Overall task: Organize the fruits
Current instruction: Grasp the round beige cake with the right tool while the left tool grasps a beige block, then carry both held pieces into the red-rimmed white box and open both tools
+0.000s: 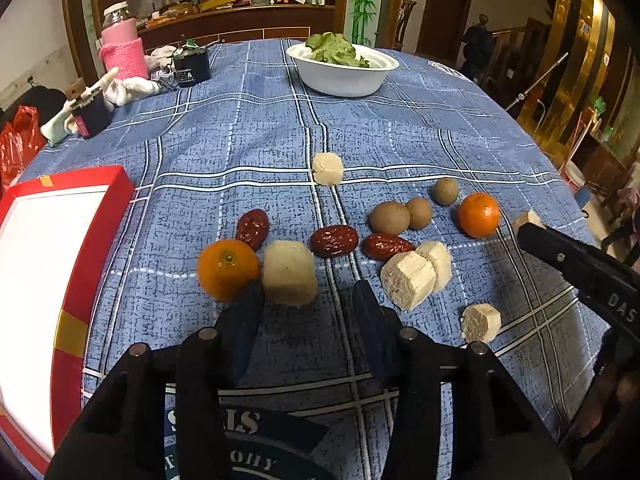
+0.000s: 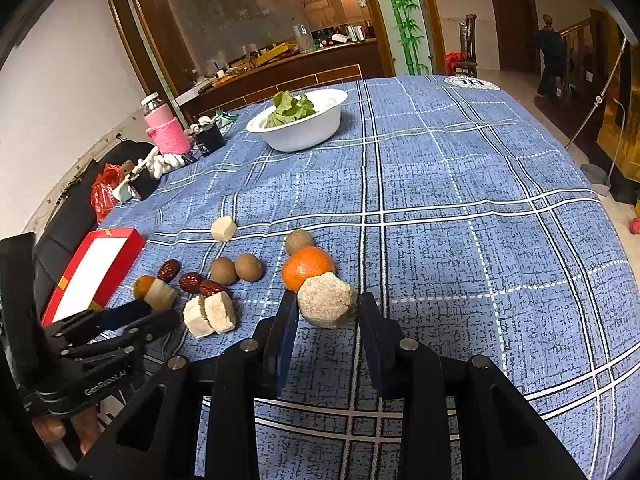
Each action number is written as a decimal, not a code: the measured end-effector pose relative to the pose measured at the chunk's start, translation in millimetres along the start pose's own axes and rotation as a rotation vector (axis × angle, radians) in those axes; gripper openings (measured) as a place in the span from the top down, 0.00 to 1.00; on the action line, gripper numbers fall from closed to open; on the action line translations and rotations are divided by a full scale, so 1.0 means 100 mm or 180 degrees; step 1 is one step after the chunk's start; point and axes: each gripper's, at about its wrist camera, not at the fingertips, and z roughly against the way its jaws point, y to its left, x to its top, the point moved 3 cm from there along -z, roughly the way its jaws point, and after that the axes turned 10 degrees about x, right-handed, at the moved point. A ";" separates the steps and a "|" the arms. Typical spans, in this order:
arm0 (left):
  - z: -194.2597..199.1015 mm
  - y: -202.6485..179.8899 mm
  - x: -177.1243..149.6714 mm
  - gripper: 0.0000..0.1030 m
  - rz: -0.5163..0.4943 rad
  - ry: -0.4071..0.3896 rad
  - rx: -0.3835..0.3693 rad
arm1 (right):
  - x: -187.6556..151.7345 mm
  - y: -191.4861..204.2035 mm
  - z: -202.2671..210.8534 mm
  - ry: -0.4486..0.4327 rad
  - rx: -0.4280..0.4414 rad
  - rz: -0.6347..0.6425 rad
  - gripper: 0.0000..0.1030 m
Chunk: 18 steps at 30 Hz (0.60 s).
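the right tool (image 2: 326,312) grips a pale round sugarcane chunk (image 2: 326,305) above the blue plaid worktop (image 2: 460,240); the left tool (image 1: 308,300), half-open and empty, nears another pale chunk (image 1: 289,272), likely bound for the red-rimmed white tray (image 1: 48,248).

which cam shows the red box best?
Left wrist view: the red box sits large at the left edge, its white inside and gold tape bands clear, though cropped by the frame. Right wrist view shows the whole box but small, partly behind the left tool.

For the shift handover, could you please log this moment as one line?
task: organize fruits | left hand-held gripper: closing around pale chunk, beside orange | right hand-held gripper: shut on pale round chunk
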 end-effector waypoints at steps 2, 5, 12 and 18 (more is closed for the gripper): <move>-0.01 -0.02 -0.01 0.68 -0.0037 -0.0032 0.0092 | 0.00 0.00 0.02 -0.0021 0.0021 0.0000 0.69; -0.05 0.04 0.01 0.72 0.0036 -0.0021 0.0046 | 0.01 0.01 0.03 -0.0035 0.0044 -0.0002 0.69; -0.10 0.11 0.05 0.77 0.0194 0.0010 -0.0046 | 0.00 0.02 0.04 -0.0042 0.0080 0.0010 0.69; 0.19 0.21 0.01 0.77 0.0293 -0.0214 -0.0135 | 0.01 0.01 0.04 -0.0067 0.0063 0.0021 0.69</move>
